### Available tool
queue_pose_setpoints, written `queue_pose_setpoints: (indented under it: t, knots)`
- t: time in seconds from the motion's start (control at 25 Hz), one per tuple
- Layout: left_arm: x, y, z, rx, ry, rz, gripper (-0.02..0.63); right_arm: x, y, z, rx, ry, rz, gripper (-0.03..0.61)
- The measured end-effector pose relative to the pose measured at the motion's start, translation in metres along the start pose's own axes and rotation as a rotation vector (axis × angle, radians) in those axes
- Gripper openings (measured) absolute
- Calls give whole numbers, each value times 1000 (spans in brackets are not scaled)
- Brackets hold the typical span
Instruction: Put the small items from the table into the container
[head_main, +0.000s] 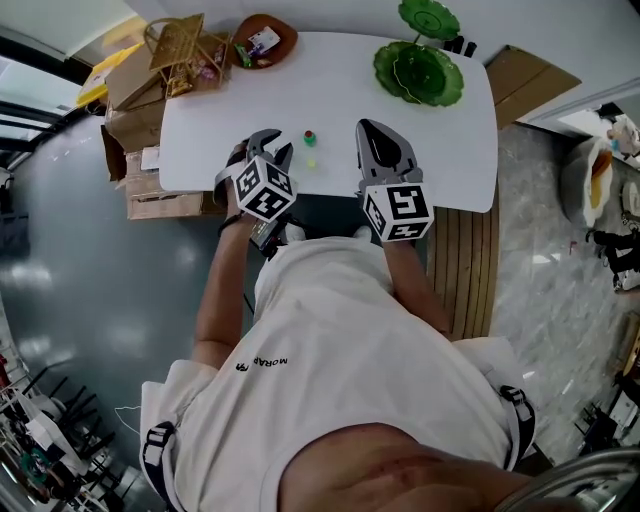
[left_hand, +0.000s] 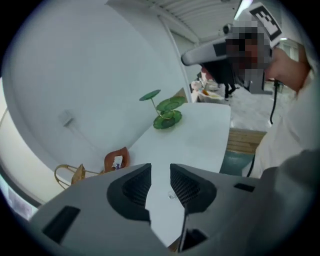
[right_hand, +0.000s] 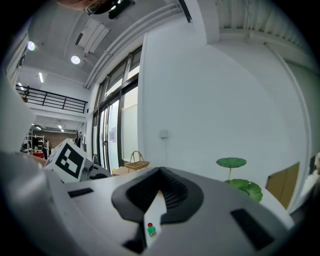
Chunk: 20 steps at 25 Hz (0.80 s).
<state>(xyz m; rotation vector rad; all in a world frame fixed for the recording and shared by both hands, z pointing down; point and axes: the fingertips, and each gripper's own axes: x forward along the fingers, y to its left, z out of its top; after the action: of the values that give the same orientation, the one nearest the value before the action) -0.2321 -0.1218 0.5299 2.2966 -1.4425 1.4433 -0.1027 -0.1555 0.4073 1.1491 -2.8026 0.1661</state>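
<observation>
White bench (head_main: 440, 150), near edge. Two small pieces lie between the grippers: a green-and-red piece (head_main: 310, 138) and a pale yellow piece (head_main: 311, 162) just nearer. Left gripper (head_main: 275, 145) tilts down, jaws apart, gripping nothing; a small clear bit (left_hand: 172, 195), possibly a bead, lies between them. Right gripper (head_main: 373, 127) has its jaws together, empty. Brown bowl (head_main: 285, 35) at the far edge is likely the container. To pick well: centre the bit, lower until the jaws straddle it, close gently.
</observation>
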Motion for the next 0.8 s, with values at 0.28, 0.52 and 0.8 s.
queue_pose_setpoints:
  t: [0.28,0.52,0.8]
  knots:
    - [32,-31,-38,244,135,-188,117,-5,-4,-6,2,13,-17,3]
    - [53,-50,-59,249,117,-342,130,-12,-9,-7,6,16,-30,3]
    - [75,-51,-86,287,159,-392,147,-17,-12,-10,-10,28,-48,3]
